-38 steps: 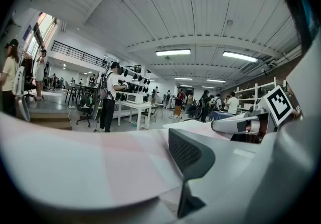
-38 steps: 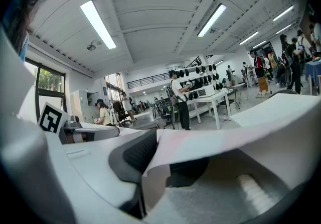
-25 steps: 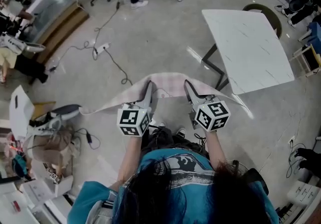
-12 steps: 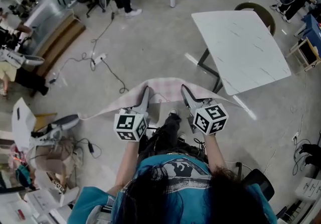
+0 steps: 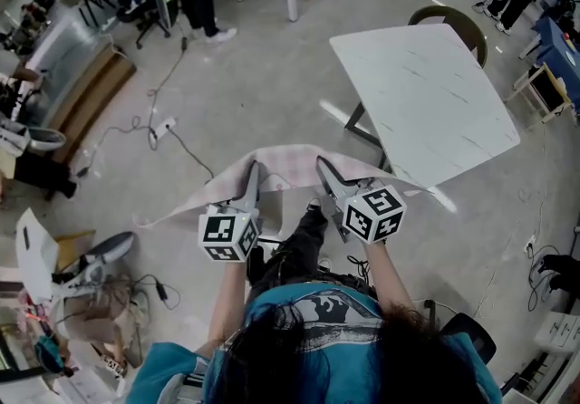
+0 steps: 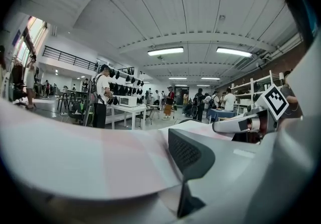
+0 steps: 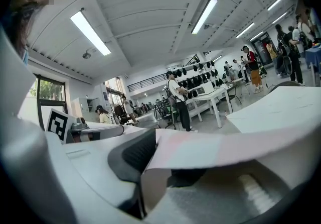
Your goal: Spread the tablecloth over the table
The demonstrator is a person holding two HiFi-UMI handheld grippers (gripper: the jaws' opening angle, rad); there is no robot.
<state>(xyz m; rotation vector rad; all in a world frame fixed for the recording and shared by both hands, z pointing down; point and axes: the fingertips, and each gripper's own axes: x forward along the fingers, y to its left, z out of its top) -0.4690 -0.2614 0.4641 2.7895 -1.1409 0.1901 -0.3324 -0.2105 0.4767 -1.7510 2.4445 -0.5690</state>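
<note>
Tablecloth [image 5: 285,161] hung slack, long edge running left to right, pinched at its near edge by the closed left gripper [image 5: 248,174] and right gripper [image 5: 323,168]; bare table [image 5: 426,94] stood ahead-right, nearer the right one.

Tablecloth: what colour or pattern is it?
The tablecloth is pale pink-and-white check; the head view shows it best.

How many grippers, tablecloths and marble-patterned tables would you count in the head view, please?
grippers: 2 (left gripper, right gripper)
tablecloth: 1
marble-patterned table: 1
total: 4
</note>
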